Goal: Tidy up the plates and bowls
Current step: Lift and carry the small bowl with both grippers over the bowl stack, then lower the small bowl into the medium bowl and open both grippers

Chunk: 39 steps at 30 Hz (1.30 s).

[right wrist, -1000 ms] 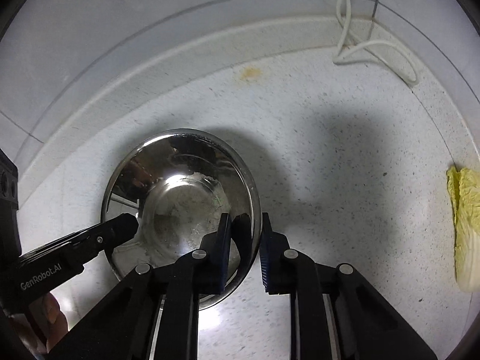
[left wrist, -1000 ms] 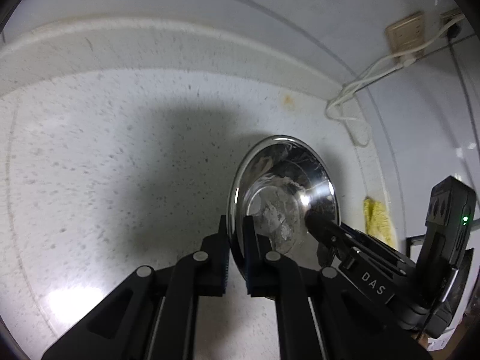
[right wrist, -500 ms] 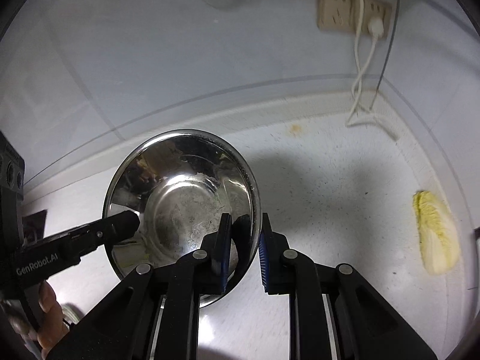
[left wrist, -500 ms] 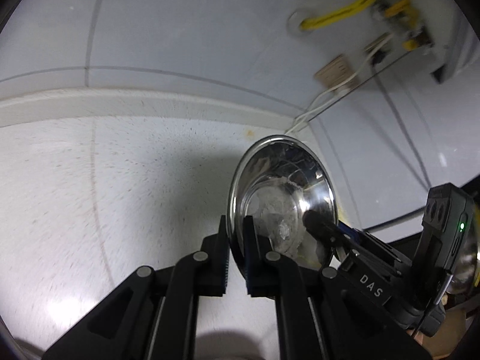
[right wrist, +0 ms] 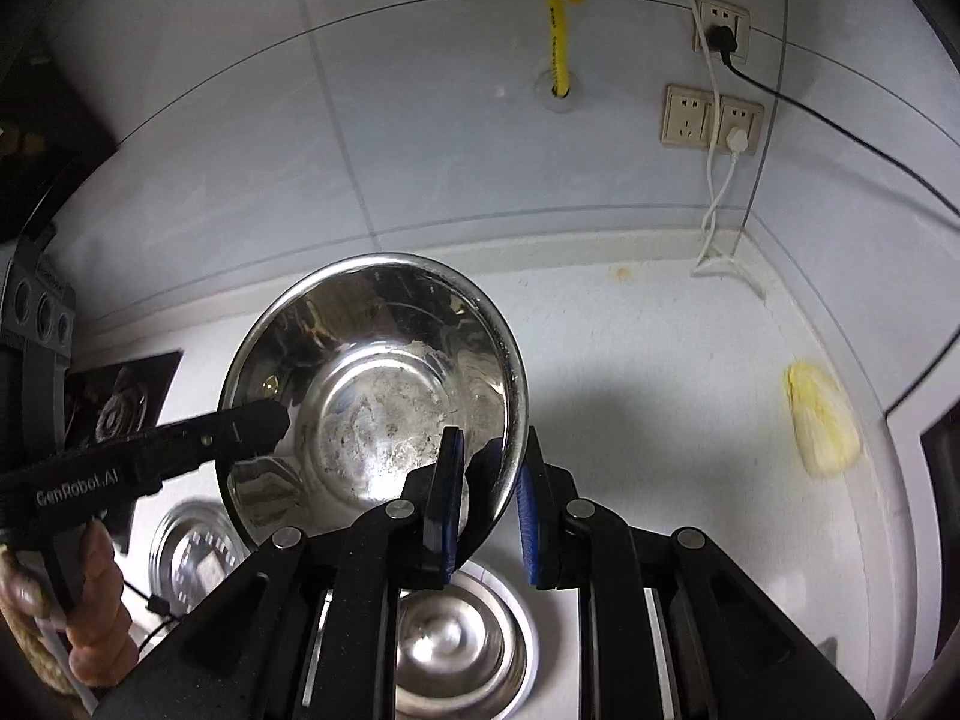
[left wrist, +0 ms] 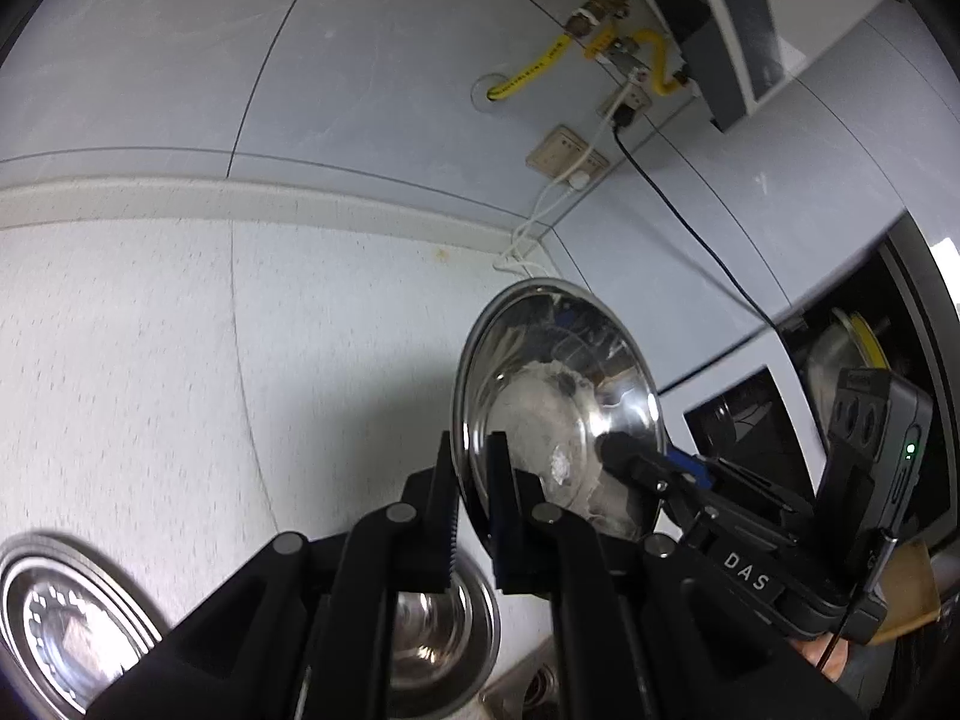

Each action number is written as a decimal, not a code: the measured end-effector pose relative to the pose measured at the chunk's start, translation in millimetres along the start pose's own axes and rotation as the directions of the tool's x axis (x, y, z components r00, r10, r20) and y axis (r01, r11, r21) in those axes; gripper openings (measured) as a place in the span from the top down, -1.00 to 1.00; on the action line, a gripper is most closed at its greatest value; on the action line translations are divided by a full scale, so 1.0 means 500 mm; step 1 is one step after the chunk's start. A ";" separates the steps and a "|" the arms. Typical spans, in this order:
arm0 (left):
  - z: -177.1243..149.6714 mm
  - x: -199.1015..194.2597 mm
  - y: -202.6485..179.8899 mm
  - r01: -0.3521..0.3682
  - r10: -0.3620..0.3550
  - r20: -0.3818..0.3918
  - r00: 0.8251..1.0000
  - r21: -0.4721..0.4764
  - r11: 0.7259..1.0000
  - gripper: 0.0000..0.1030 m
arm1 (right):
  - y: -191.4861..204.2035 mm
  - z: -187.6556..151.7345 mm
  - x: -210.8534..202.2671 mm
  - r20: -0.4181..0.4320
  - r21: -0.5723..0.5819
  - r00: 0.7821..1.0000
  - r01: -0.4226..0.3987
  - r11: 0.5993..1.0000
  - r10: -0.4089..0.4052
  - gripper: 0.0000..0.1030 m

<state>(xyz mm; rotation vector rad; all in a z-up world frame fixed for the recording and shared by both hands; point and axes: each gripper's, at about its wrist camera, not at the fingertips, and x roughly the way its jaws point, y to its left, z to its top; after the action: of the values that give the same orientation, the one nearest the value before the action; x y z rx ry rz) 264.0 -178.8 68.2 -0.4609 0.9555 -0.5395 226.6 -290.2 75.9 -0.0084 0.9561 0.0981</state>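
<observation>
partly behind tool [right wrist: 486,498] fingers, lower bowl [right wrist: 462,648], edges hidden

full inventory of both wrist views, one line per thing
held steel bowl: 1, silver, off the counter, rim gripped on two sides
steel bowl: 1, silver, on counter below the held one
steel plate: 1, silver, on counter beside that bowl
cabbage: 1, pale yellow, counter by the right wall
counter: 1, speckled white
wall sockets: 2 plates, beige, tiled wall, plugs in
cables: white and black, from the sockets
gas hoses: yellow, upper wall
left gripper: black, shut on held bowl's rim
right gripper: black with blue pads, shut on opposite rim
hand: 1, lower left, holding left gripper
</observation>
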 end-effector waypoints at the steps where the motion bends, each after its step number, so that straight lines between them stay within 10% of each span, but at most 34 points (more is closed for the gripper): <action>1: -0.017 -0.005 0.002 -0.003 0.003 -0.002 1.000 0.003 1.000 0.86 | -0.009 -0.014 0.006 -0.007 0.001 1.000 -0.008 1.000 0.008 0.70; 16: -0.248 0.130 0.119 -0.173 0.166 -0.192 0.967 -0.020 0.985 0.85 | -0.049 -0.246 0.157 -0.242 0.130 0.964 -0.077 0.989 0.107 0.71; 39: -0.283 0.203 0.102 -0.239 0.243 -0.187 0.952 0.044 0.970 0.84 | -0.035 -0.288 0.219 -0.321 0.156 0.942 -0.050 0.987 0.098 0.71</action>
<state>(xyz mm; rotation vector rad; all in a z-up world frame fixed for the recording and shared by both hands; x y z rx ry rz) 201.7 -220.5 -97.0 -0.2705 1.1715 -0.3753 173.2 -306.0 -97.1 0.1505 1.2958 0.0980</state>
